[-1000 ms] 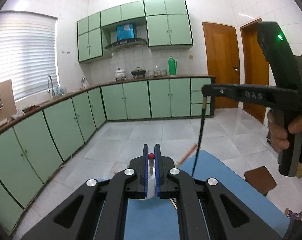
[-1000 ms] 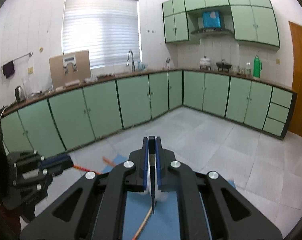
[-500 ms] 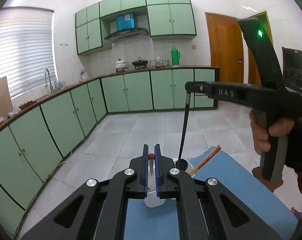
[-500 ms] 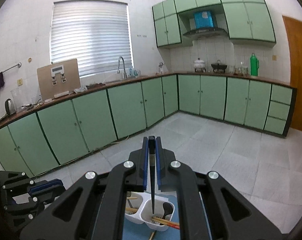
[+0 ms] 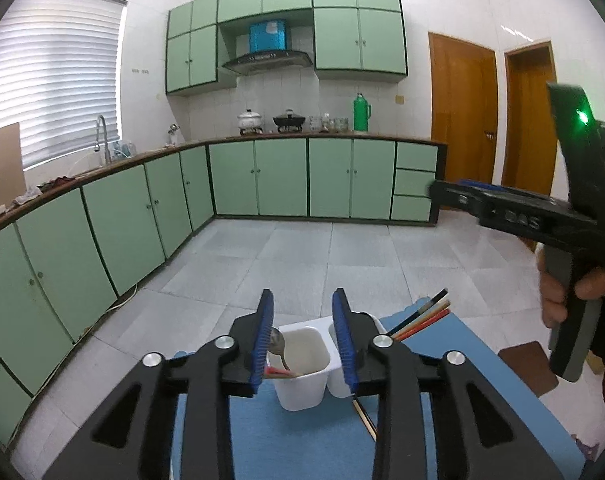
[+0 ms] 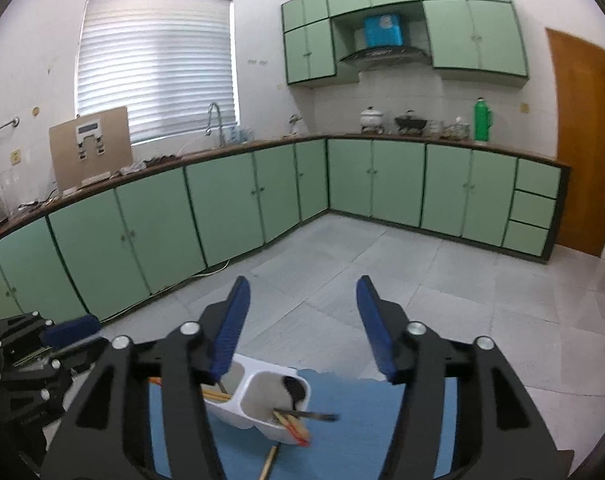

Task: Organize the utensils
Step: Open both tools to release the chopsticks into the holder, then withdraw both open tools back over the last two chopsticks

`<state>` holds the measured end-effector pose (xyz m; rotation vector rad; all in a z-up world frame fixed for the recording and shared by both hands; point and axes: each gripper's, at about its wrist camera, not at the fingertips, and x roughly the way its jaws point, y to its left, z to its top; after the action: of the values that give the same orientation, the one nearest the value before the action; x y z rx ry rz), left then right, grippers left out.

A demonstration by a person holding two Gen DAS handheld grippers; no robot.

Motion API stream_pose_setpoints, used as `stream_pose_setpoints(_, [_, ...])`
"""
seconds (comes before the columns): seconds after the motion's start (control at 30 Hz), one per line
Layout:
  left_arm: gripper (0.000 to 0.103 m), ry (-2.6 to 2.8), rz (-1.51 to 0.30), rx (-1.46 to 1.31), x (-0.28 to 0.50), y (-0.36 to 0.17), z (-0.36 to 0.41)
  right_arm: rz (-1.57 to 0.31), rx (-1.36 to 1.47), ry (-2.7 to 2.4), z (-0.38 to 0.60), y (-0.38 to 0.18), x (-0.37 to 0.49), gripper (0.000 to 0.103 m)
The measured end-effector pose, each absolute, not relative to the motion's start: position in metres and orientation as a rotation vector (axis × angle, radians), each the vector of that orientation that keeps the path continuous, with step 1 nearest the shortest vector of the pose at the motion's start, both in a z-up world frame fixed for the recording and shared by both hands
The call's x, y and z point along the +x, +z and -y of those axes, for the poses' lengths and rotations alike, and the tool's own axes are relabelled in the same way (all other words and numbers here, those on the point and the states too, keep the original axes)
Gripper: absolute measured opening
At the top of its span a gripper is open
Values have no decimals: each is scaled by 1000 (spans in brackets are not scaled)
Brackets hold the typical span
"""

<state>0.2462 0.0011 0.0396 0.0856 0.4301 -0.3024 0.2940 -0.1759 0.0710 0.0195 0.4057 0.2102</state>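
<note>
Left gripper (image 5: pixel 302 332): I read its jaws as opening, blue pads parted to a moderate gap with nothing pinched between them. Through that gap I see the white two-compartment utensil holder (image 5: pixel 302 380) standing on the blue mat (image 5: pixel 310 448). A metal spoon (image 5: pixel 277 346) with a red-tipped handle lies in the left compartment, its bowl leaning against the wall just beside my left pad; whether pad and spoon touch I cannot tell. The right compartment holds a bundle of chopsticks (image 5: pixel 422 318), their ends fanning up and to the right above the rim. One loose chopstick (image 5: pixel 364 418) lies on the mat just in front of the holder. Right gripper (image 6: pixel 302 328): jaws also opening and already wide apart, nothing between the pads. In this view the holder (image 6: pixel 238 412) sits below and slightly left of the gap. A dark ladle-like utensil (image 6: pixel 296 392) rests in the near compartment with its handle sticking out over the rim to the right, blurred, next to orange-red chopsticks (image 6: pixel 292 424). More chopsticks lie in the far compartment behind my left pad. The person's hand (image 5: pixel 570 292) grips the right tool's handle at the right edge of the left view.
</note>
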Motion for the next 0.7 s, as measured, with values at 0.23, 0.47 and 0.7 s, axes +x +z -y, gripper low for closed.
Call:
stream_pose_setpoints(0.23, [61,-254,-394,61,195,27,-2,-359,-3,151,195,48,218,93])
stream_pose_setpoints(0.47, [71,-208,-463,-2,158,-50,3,-476,22,125,194,-29,165,97])
stream_pose_setpoints(0.7, [73,-192,-583,-13,144,-113,5,-615,35,100,181,-92,142,97])
